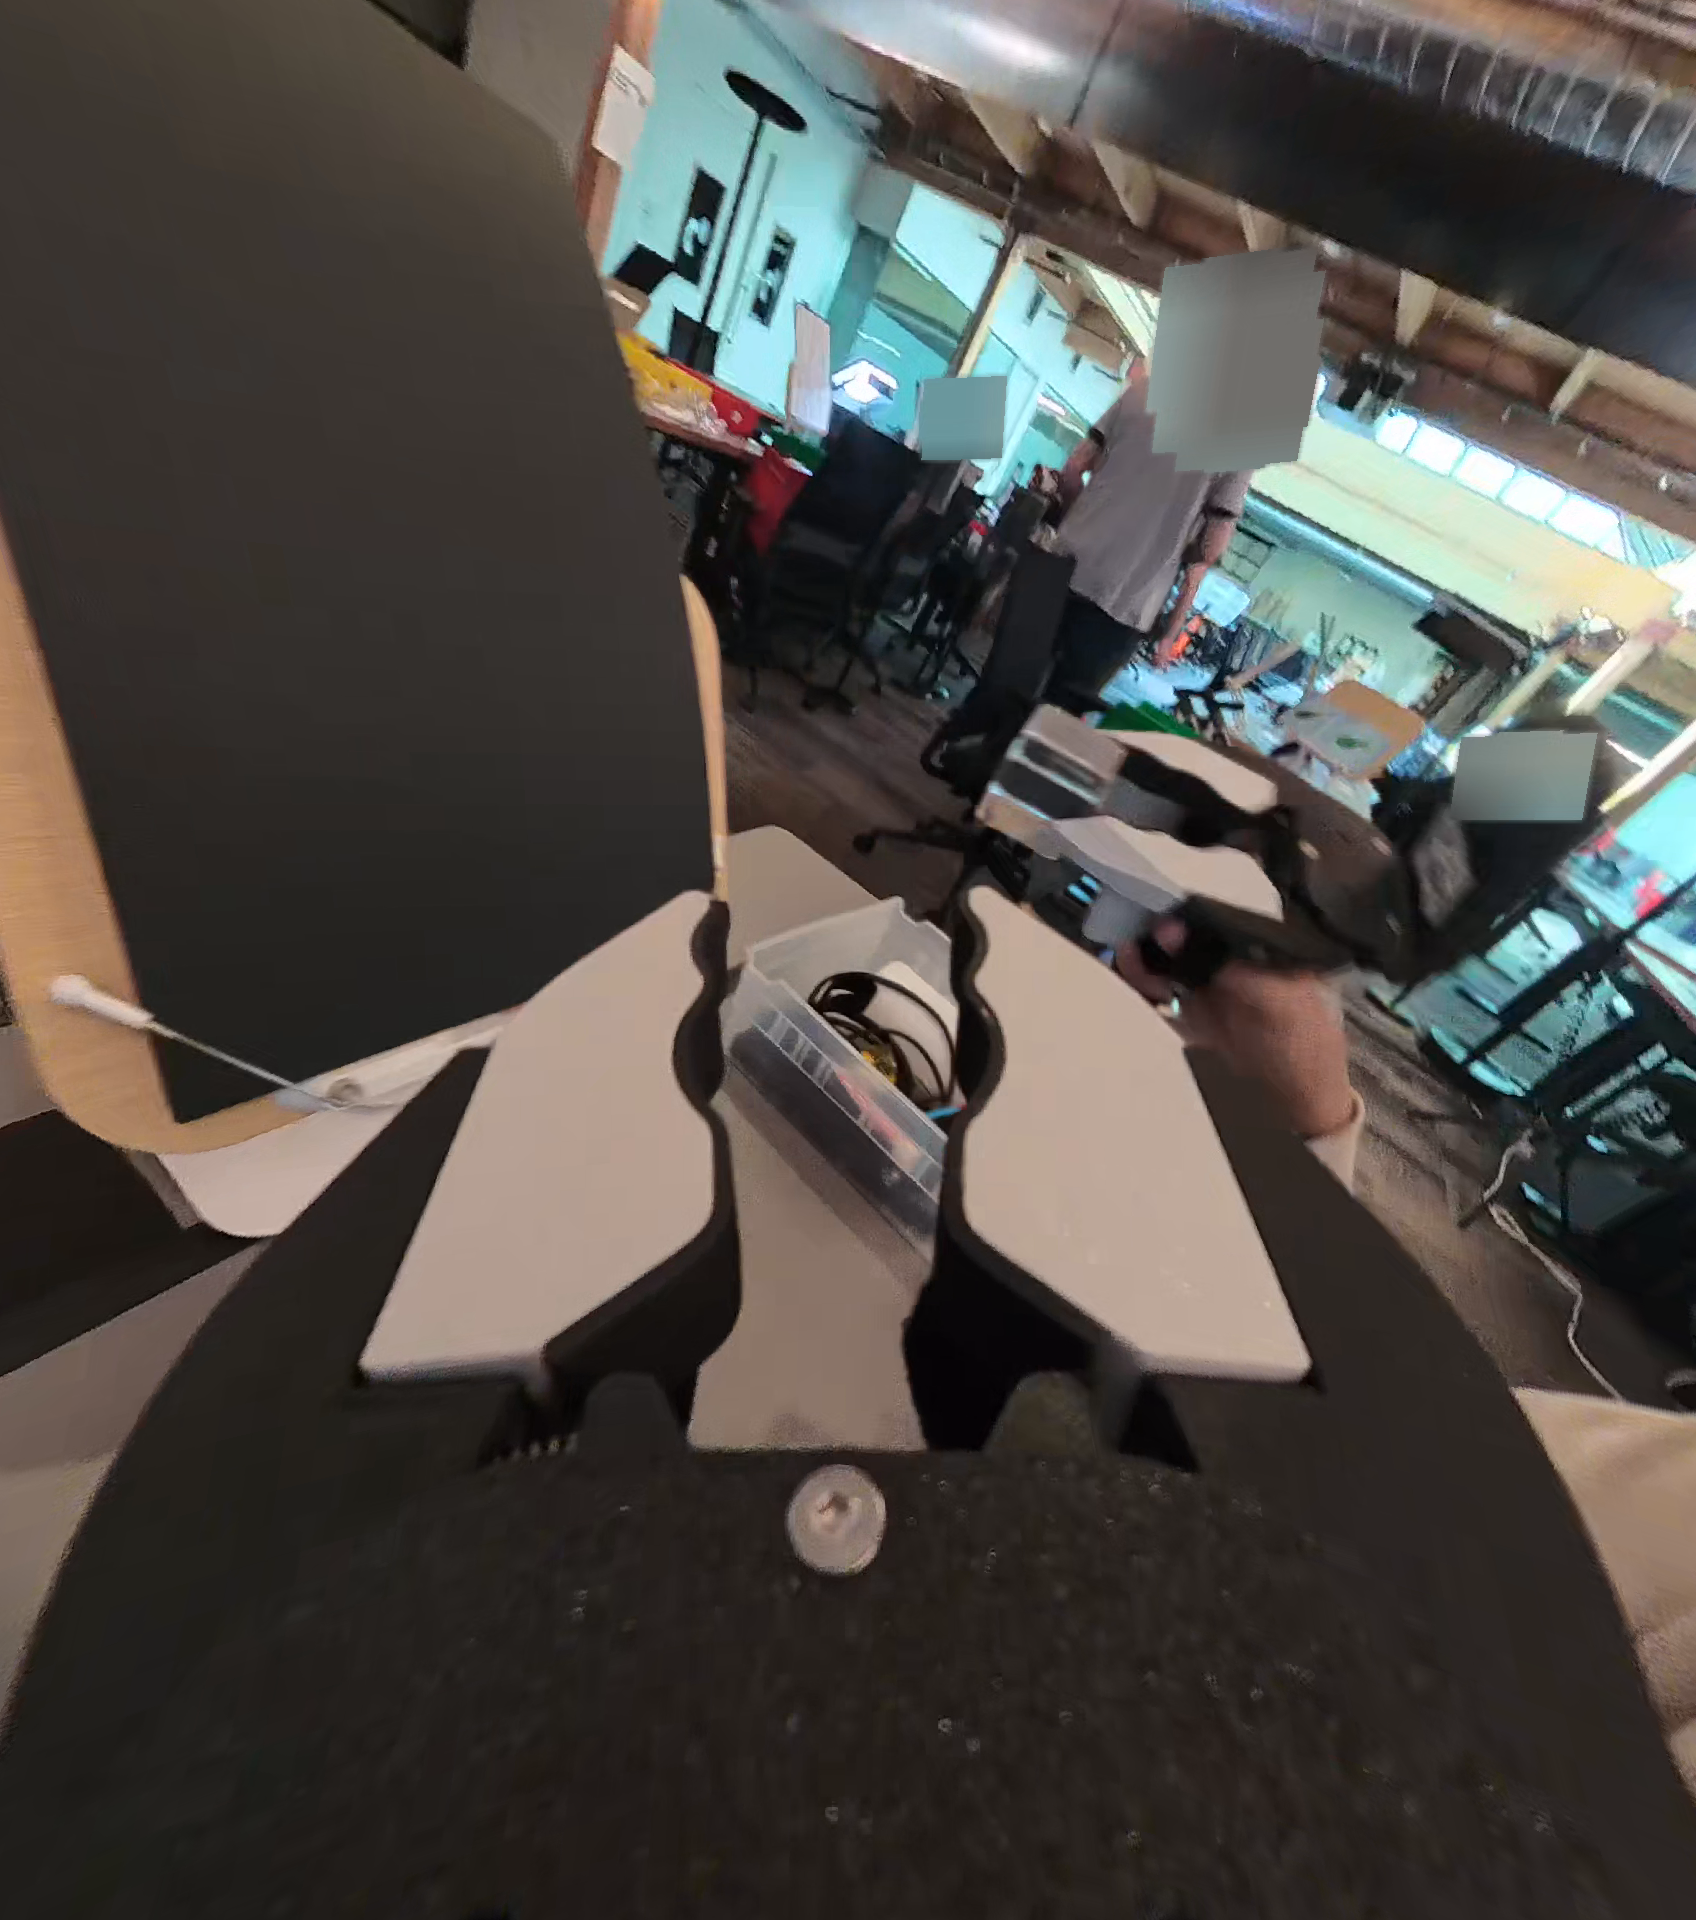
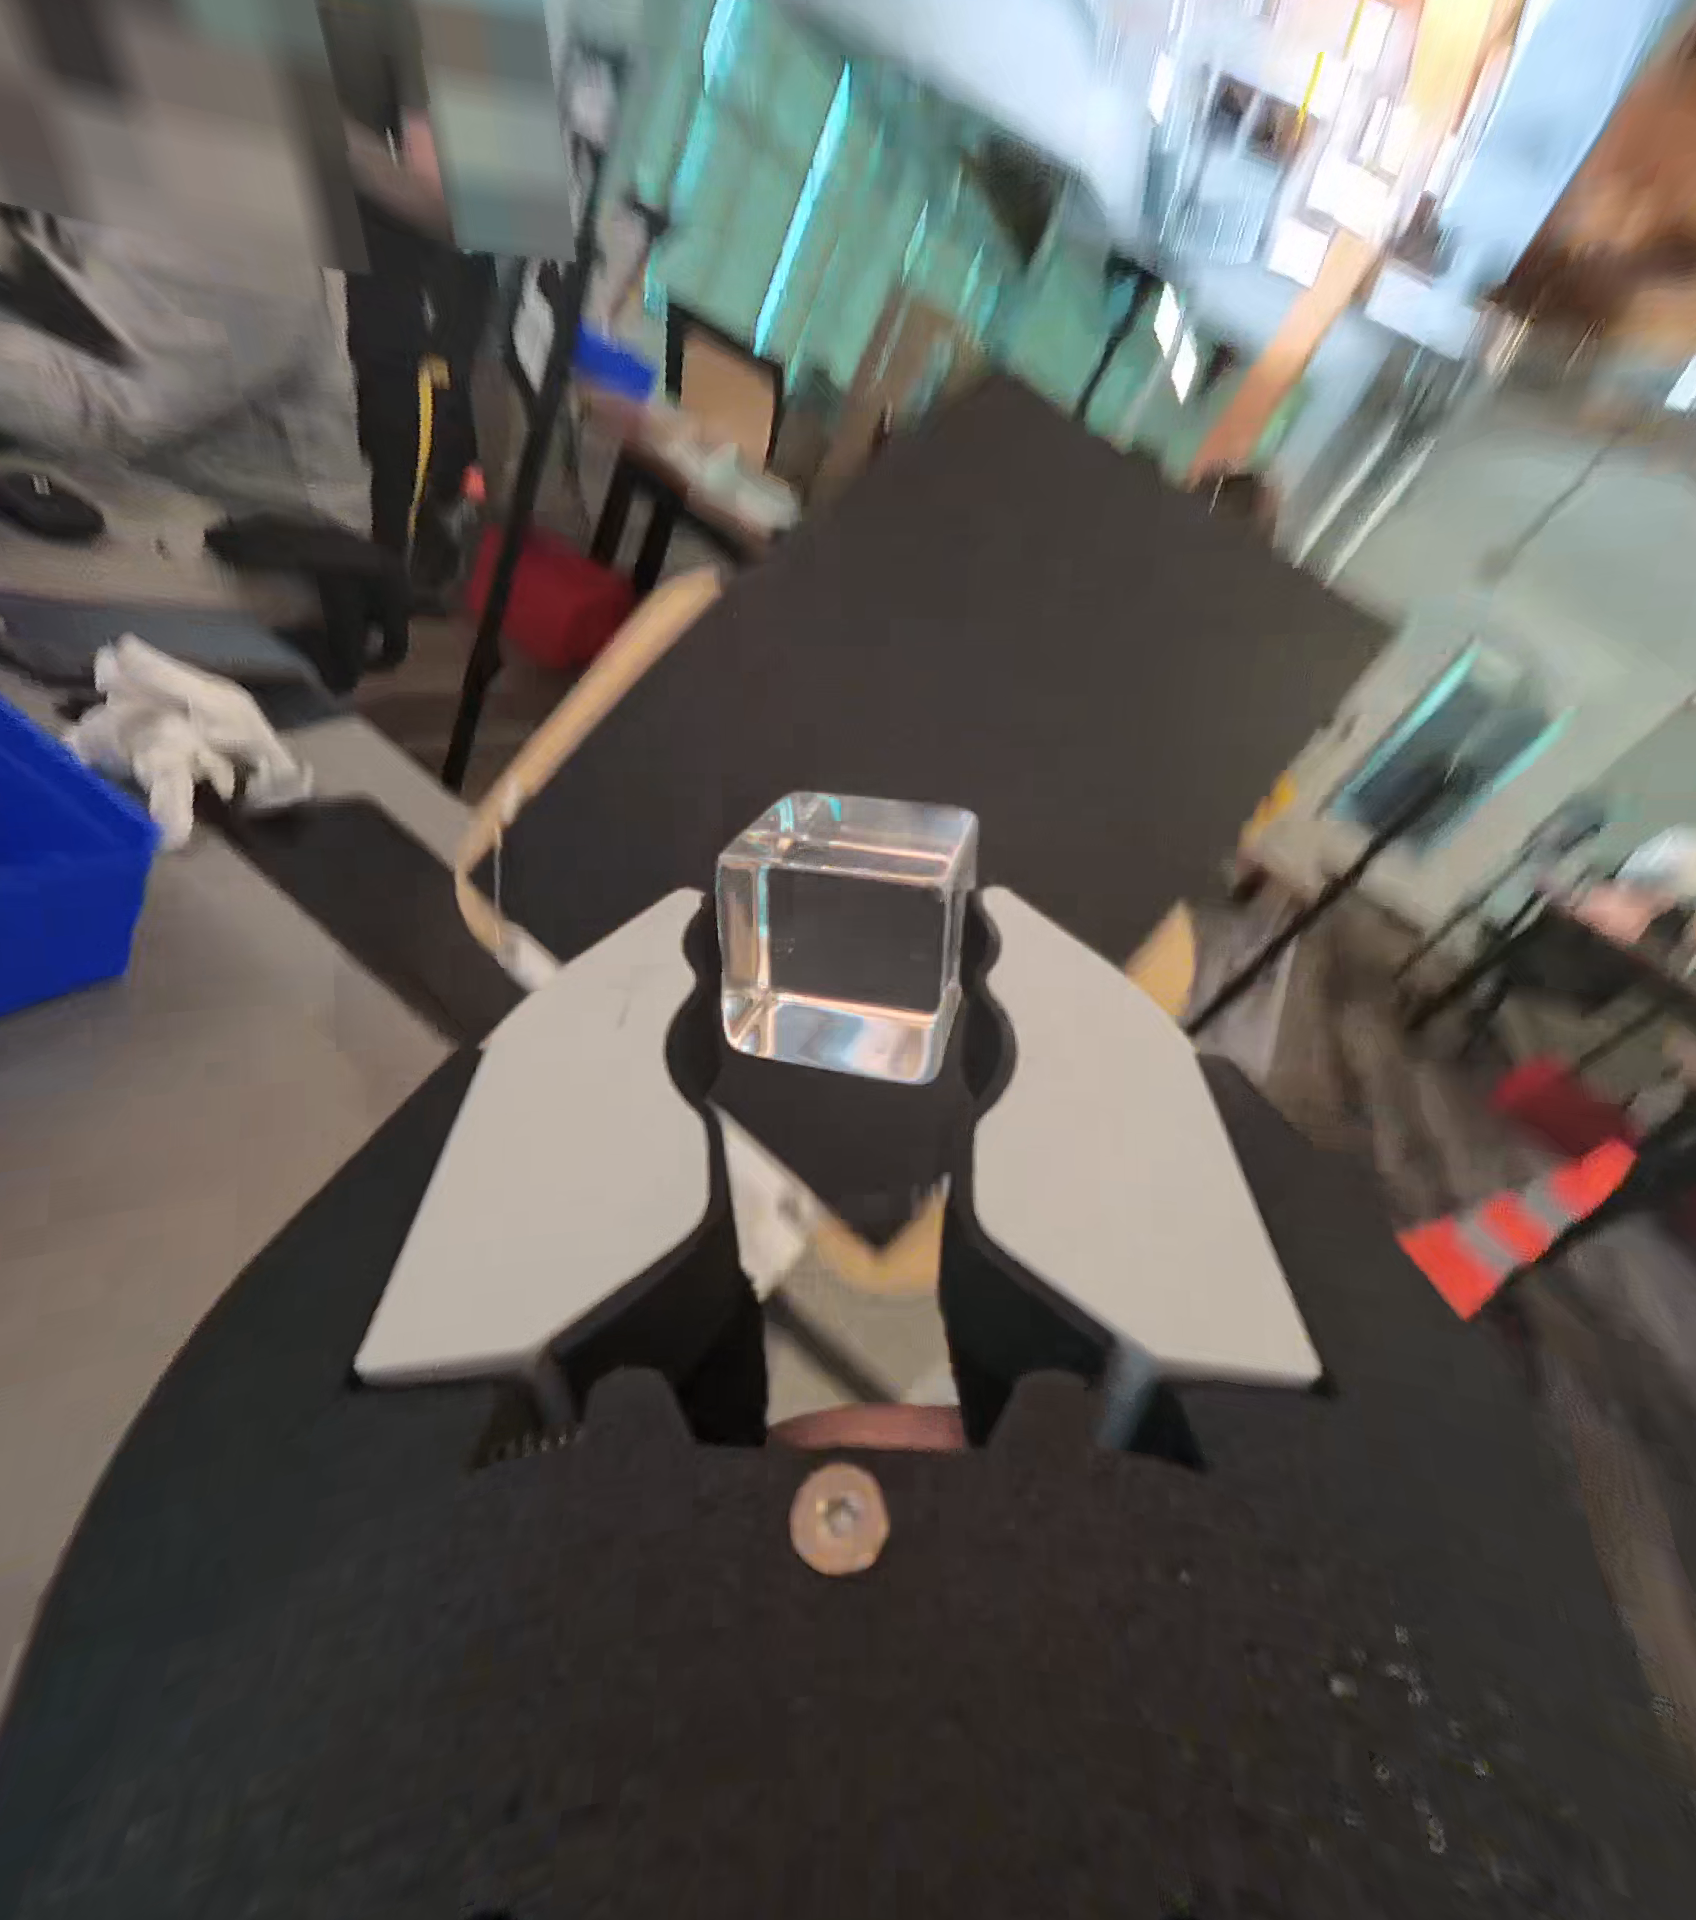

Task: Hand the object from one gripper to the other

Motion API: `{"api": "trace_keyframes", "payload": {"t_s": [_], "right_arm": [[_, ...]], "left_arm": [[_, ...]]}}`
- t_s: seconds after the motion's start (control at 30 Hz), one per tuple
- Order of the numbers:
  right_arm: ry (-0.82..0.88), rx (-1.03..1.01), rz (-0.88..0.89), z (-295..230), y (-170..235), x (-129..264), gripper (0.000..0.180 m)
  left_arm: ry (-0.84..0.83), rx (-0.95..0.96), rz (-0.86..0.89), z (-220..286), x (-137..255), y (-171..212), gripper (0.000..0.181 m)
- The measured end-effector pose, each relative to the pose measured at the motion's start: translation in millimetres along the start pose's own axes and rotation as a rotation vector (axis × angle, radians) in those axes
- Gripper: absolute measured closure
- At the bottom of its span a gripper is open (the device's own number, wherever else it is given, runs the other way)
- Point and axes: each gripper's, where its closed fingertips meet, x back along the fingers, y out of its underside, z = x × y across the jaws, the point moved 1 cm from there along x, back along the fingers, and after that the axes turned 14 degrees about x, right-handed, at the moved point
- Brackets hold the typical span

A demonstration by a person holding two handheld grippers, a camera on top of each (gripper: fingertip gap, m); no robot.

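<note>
- My right gripper (image 2: 844,961) is clamped on the clear cube (image 2: 844,940), which sits near the tips of my fingers (image 2: 605,1122) and pokes out a little beyond them, tilted slightly.
- My left gripper (image 1: 839,961) holds nothing; its jaws stand apart with a gap between the pads.
- Below my left fingertips lies a clear plastic bin (image 1: 828,1049) of black cables on the grey table (image 1: 813,1340); I judge it has no part in the handover.
- Off to the right in the left wrist view, my right gripper (image 1: 1192,831) shows in the person's hand (image 1: 1249,1039), well apart from my left and raised above the table. The cube itself I cannot make out there.
- Behind both stands a dark panel with a pale wooden edge (image 1: 304,520); a cotton swab (image 1: 189,1039) lies at its foot.
- To do the step well, as I judge it: bring the two grippers tip to tip, with my left turned so its pads meet the two cube faces my right leaves free.
- The left gap looks about cube-wide, so I would open it a touch before sliding over the protruding end.
- Close the left firmly first, then release the right; the smooth faces could slip, and the right wrist view is blurred, so slowing down should help.
</note>
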Motion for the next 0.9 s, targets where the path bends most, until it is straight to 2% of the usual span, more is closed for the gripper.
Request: {"api": "trace_keyframes", "payload": {"t_s": [0.07,0.17,0.23,0.3,0.37,0.43,0.5,0.63,0.8,0.87,0.9], "right_arm": [[-0.058,-0.092,-0.200,23,59,12,0.136],[-0.150,-0.080,-0.568,33,165,35,0.136],[-0.309,-0.069,-0.789,13,227,51,0.136],[-0.482,-0.099,-0.911,-14,264,59,0.136],[-0.573,-0.160,-0.968,-32,283,57,0.136],[-0.528,-0.089,-1.021,-26,302,47,0.136],[-0.465,-0.123,-1.021,-20,316,30,0.135],[-0.571,-0.204,-1.057,-46,344,24,0.136],[-0.531,-0.313,-0.968,-44,346,7,0.136],[-0.544,-0.331,-0.971,-39,336,15,0.123],[-0.497,-0.334,-0.955,-26,324,20,0.119]], "left_arm": [[0.035,-0.031,-0.037,17,-4,9,0.139],[0.058,-0.082,-0.091,38,-14,24,0.137],[0.069,-0.129,-0.076,51,-17,26,0.145],[0.069,-0.153,-0.038,60,-18,24,0.145],[0.036,-0.177,-0.067,62,-20,31,0.144],[0.004,-0.216,-0.091,63,-22,36,0.144],[-0.018,-0.249,-0.082,65,-24,38,0.143],[-0.055,-0.285,-0.092,68,-31,45,0.137],[-0.211,-0.305,-0.147,48,-38,61,0.139],[-0.286,-0.335,-0.196,39,-33,67,0.135],[-0.326,-0.353,-0.220,35,-26,69,0.134]]}}
